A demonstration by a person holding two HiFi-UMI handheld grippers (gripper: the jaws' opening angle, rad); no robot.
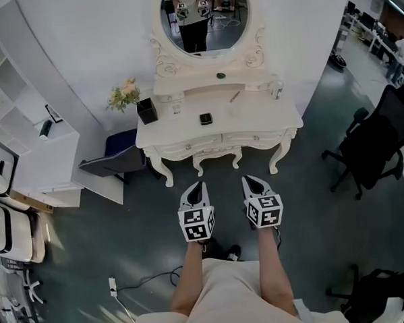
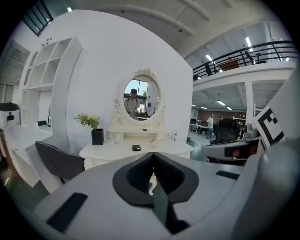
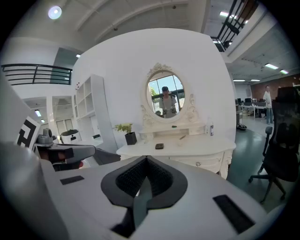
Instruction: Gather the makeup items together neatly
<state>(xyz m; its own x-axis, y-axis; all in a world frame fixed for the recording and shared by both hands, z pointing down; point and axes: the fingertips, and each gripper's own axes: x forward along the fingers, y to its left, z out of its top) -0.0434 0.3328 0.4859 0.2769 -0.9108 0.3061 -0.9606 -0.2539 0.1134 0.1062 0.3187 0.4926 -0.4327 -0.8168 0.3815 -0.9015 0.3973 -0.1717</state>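
A white dressing table (image 1: 254, 129) with an oval mirror (image 1: 205, 19) stands ahead of me. On its top lie a small black compact (image 1: 206, 119), a thin pinkish pencil (image 1: 234, 95) and a small clear bottle (image 1: 277, 89); a dark little item (image 1: 220, 75) rests on the raised shelf. My left gripper (image 1: 196, 187) and right gripper (image 1: 252, 181) hover side by side over the floor, short of the table, both shut and empty. The compact (image 2: 136, 147) shows beyond the left gripper (image 2: 153, 154). The right gripper (image 3: 146, 158) faces the compact (image 3: 159, 146) and bottle (image 3: 212, 129).
A black pot of flowers (image 1: 145, 110) stands at the table's left end. A grey chair (image 1: 114, 161) sits left of the table beside white shelving (image 1: 24, 126). A black office chair (image 1: 370, 148) is at the right. A power strip with cable (image 1: 112, 286) lies on the floor.
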